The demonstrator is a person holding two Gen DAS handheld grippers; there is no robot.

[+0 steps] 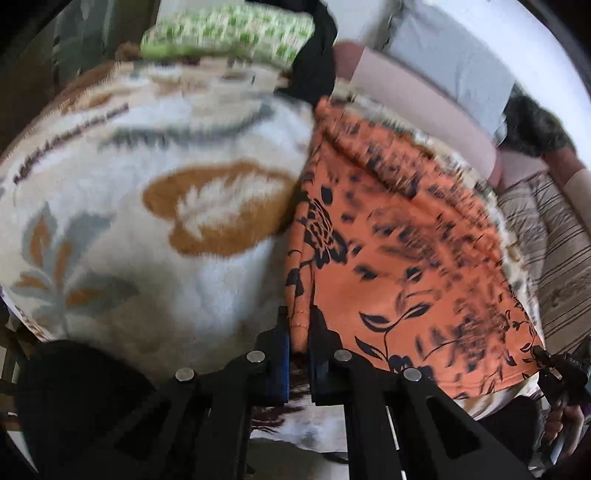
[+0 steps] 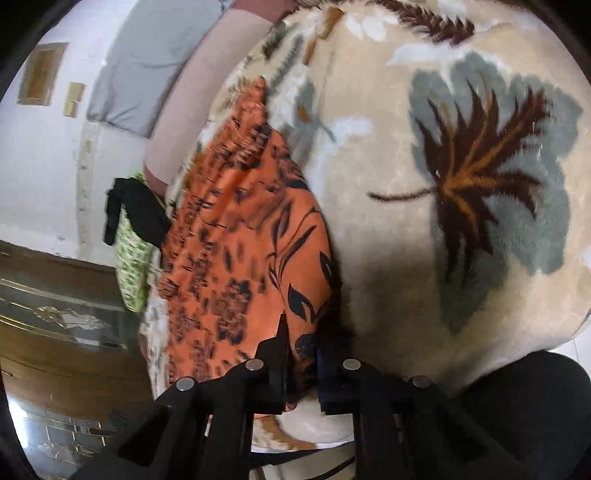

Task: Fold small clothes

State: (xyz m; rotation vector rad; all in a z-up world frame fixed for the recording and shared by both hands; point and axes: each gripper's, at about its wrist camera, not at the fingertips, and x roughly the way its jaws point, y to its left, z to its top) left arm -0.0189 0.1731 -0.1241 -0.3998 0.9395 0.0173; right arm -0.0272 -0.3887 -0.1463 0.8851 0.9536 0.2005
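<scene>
Pinching the orange cloth [image 1: 399, 258] at two points, I have my left hand-held gripper [image 1: 298, 332] clamped on a bunched, stitched edge at the lower centre of the left wrist view, its blue-lined fingers [image 1: 282, 354] closed tight against the fold. My right hand-held gripper [image 2: 301, 354] is likewise closed on a corner of the same cloth [image 2: 240, 258] at the lower centre of the right wrist view.

I judge this garment to be light and limp: it sags into ridges between my two holds, so it will drape and slide rather than keep a crease. The weave looks thin and smooth, printed with black flowers and leaves. Holding it by hems and corners seems best, since a grip in mid-panel would only gather loose fabric.

From my grips the cloth spreads toward the upper middle of each frame, lying on a plush bed blanket [image 1: 129, 221] of cream pile with grey and brown leaf shapes. That pile looks deep and grippy, likely to drag on the thin cloth.

Beyond, at the top of the left view, sit a green-and-white patterned bundle [image 1: 229, 33] and a dark garment [image 1: 317, 66], and pale pillows [image 1: 443, 55] lie at upper right.
</scene>
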